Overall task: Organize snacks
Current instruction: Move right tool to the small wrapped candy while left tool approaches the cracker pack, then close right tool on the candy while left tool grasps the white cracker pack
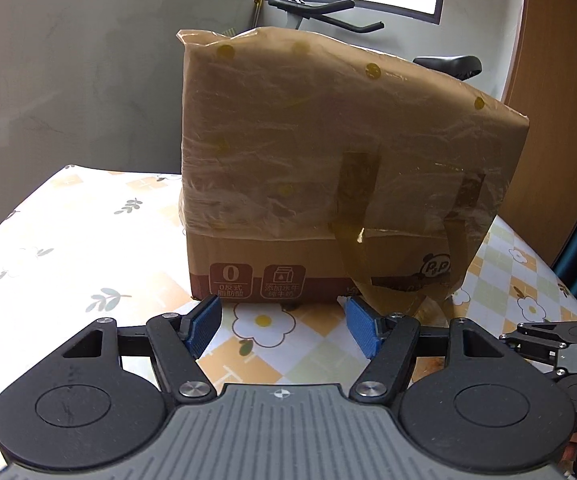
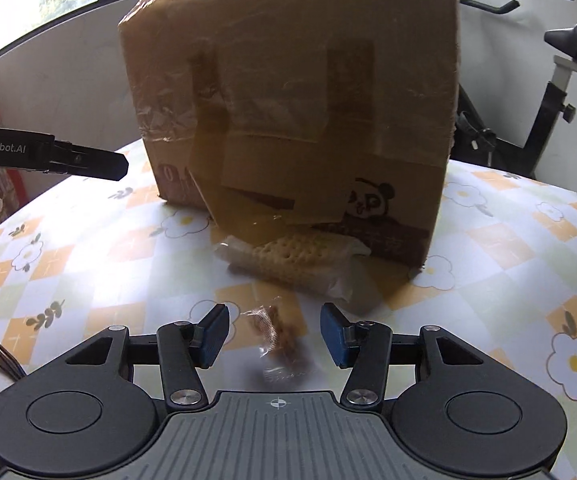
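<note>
A home room: exercise bike [image 1: 444, 60] beside a flower-patterned tablecloth [image 2: 528, 240].

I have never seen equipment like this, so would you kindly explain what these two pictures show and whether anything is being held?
A person holds a two-finger gripper in each hand; each picture comes from a camera on one gripper, looking along its blue-padded fingers. The left gripper is open and empty, facing a cardboard box on a flowered tablecloth. The right gripper has a small clear-wrapped snack lying between its pads, not yet pinched. A wrapped biscuit pack lies against the box.
</note>
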`<action>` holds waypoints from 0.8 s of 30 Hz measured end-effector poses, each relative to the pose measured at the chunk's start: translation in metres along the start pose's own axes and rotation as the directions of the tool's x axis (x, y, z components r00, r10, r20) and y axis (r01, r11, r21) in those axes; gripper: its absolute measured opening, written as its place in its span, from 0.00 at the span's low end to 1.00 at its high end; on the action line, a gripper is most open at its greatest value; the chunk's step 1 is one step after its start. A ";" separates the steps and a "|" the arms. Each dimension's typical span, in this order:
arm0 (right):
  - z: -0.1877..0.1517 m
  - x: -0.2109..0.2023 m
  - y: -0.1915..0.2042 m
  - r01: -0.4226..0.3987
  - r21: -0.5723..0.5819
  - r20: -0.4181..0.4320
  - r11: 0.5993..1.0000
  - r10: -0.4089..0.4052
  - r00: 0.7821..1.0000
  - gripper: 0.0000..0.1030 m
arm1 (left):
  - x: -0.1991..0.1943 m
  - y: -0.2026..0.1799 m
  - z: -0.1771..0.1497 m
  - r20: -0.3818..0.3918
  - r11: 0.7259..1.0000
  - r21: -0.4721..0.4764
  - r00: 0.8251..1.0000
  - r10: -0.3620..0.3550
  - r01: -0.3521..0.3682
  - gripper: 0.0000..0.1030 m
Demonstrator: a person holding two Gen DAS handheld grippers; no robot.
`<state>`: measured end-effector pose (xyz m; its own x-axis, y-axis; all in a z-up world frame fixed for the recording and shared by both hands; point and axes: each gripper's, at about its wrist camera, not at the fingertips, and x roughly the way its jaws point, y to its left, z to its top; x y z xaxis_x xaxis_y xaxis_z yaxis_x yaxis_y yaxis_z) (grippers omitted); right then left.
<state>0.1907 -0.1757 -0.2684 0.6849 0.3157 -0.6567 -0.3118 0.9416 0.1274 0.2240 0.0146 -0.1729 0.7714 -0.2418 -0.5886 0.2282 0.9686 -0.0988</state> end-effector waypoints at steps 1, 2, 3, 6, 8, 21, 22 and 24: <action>0.000 0.003 0.001 -0.005 -0.003 -0.011 1.000 0.005 1.000 0.39 | 0.000 0.000 -0.002 -0.005 1.000 -0.001 1.000 -0.001 0.001 0.69; -0.001 0.006 0.003 -0.007 -0.011 -0.021 1.000 0.007 1.000 0.37 | 0.001 0.000 -0.003 -0.010 1.000 -0.003 1.000 -0.004 0.004 0.69; -0.003 0.007 0.004 0.000 -0.021 -0.022 1.000 0.000 1.000 0.32 | 0.002 0.000 -0.005 -0.015 1.000 -0.005 1.000 -0.006 0.006 0.69; -0.004 0.005 0.002 0.002 -0.001 -0.011 1.000 -0.002 1.000 0.16 | 0.007 -0.004 -0.008 -0.033 1.000 -0.008 0.999 -0.015 0.014 0.69; -0.006 0.001 -0.005 0.020 0.036 0.010 0.999 -0.020 1.000 0.16 | 0.010 -0.005 -0.010 -0.050 1.000 -0.012 0.998 -0.023 0.023 0.69; -0.025 -0.031 -0.051 0.147 0.348 0.160 0.926 -0.213 0.964 0.16 | 0.061 -0.046 -0.014 -0.117 0.989 0.096 0.988 -0.104 0.116 0.69; -0.026 -0.031 -0.053 0.146 0.356 0.160 0.923 -0.215 0.963 0.16 | 0.064 -0.050 -0.013 -0.118 0.985 0.117 0.986 -0.116 0.130 0.69; -0.027 -0.032 -0.054 0.147 0.363 0.162 0.920 -0.217 0.962 0.16 | 0.070 -0.059 -0.010 -0.117 0.978 0.149 0.984 -0.131 0.148 0.69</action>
<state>0.1674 -0.2395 -0.2745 0.8340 0.1182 -0.5390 0.0527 0.9553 0.2910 0.2583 -0.0585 -0.2166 0.6598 -0.3584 -0.6605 0.4259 0.9025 -0.0641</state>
